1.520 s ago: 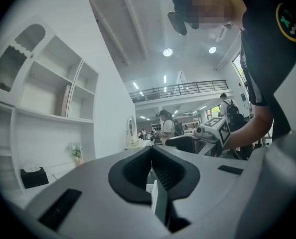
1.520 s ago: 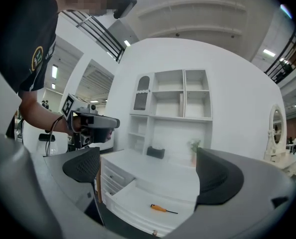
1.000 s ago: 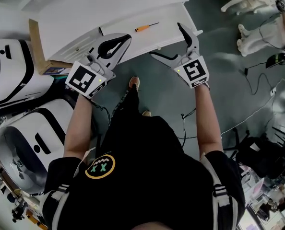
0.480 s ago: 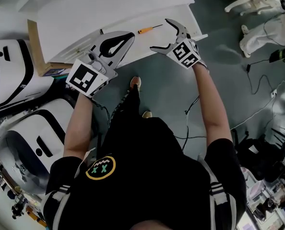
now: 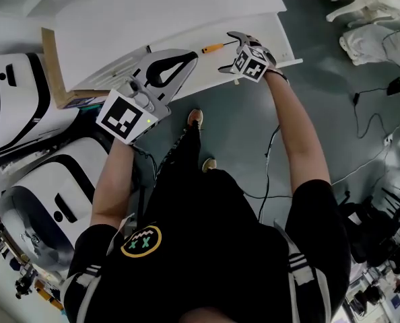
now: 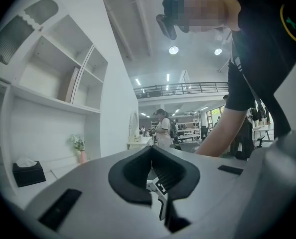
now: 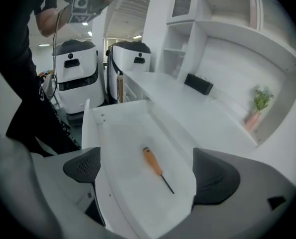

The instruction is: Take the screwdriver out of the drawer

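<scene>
The orange-handled screwdriver (image 5: 212, 47) lies flat in the open white drawer (image 5: 207, 73), upper centre of the head view, untouched. The right gripper (image 5: 225, 52) hung off the drawer's right end a second ago. It has since swung up and left, and now hovers with its jaws wide apart, the screwdriver framed between them but not gripped. The left gripper (image 5: 186, 58) stays at centre left over the drawer's left end, jaws pressed together and holding nothing.

Prob. lab – white robots (image 7: 79, 73)
</scene>
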Demonstrator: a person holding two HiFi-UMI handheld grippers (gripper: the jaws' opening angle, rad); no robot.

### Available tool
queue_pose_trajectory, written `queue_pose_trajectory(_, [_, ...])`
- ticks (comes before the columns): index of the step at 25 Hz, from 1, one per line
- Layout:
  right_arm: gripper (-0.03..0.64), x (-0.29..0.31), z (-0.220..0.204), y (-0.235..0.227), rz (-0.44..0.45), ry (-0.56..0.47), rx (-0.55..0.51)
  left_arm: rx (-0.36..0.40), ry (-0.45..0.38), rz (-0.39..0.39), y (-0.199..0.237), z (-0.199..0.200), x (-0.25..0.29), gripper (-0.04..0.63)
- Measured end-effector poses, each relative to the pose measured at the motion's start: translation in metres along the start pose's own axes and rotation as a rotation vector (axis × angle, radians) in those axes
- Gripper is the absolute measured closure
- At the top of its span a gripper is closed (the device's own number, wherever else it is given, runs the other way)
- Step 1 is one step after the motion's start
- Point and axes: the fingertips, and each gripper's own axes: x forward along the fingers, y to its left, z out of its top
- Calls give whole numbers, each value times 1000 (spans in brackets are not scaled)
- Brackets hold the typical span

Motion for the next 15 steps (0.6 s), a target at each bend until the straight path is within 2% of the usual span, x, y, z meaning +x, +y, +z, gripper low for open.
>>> queue_pose_trajectory(3, [36, 24, -17, 3, 68, 74, -56, -52, -4, 11, 5, 3, 8, 575])
queue_pose_trajectory(8, [37, 59, -36, 1, 143, 154, -130, -58, 8, -2, 12, -10, 19, 575])
queue_pose_trajectory(15, [44, 99, -58, -5, 205, 233, -161, -42, 25, -15, 20, -20, 30, 575])
